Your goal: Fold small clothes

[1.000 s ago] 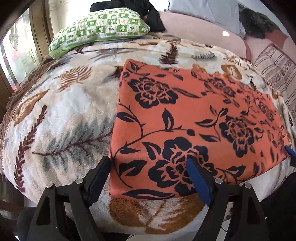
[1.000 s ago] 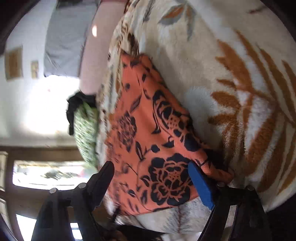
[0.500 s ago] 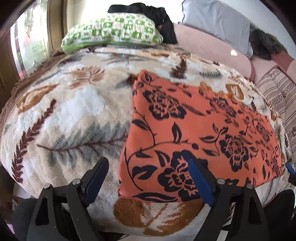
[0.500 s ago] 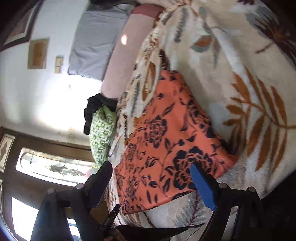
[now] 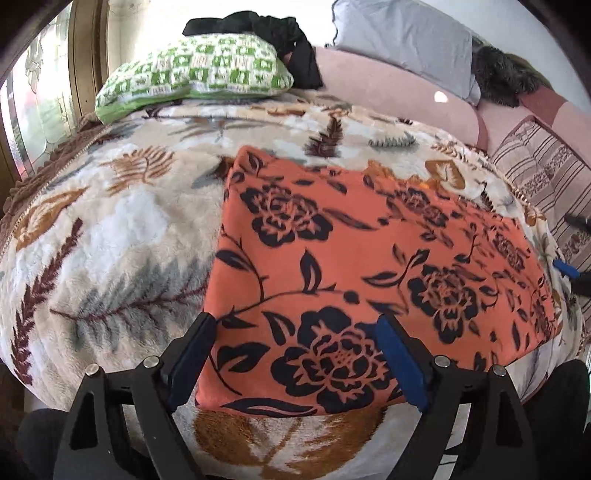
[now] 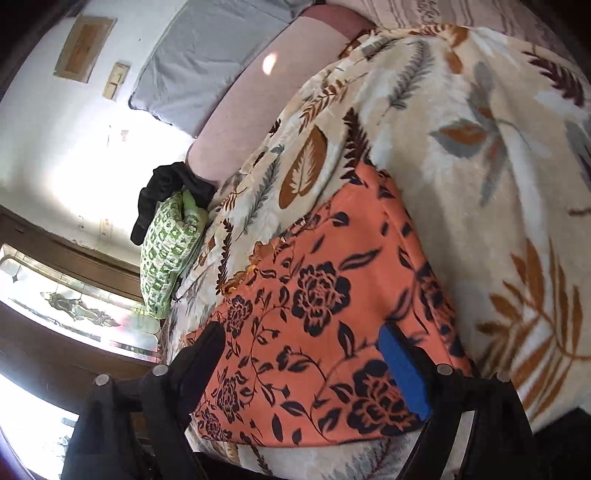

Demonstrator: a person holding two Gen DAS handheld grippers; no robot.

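Note:
An orange cloth with black flowers [image 5: 351, 258] lies folded flat as a rectangle on a fleecy leaf-patterned blanket [image 5: 122, 236]. My left gripper [image 5: 295, 354] is open and empty, hovering just above the cloth's near left corner. My right gripper [image 6: 301, 360] is open and empty, held over the cloth's near right part [image 6: 332, 325]; the right wrist view is tilted. One blue fingertip of the right gripper [image 5: 565, 267] shows at the right edge of the left wrist view.
A green checked pillow [image 5: 195, 74] with a black garment [image 5: 273, 33] on it lies at the far edge. A pink sofa back [image 5: 388, 88], a grey cushion [image 5: 402, 37] and a striped cushion [image 5: 543, 173] stand behind. A window [image 6: 55, 306] is at left.
Both grippers have drawn back and up from the cloth, so more of it shows. The right gripper has let go of the cloth's corner. The cloth lies still.

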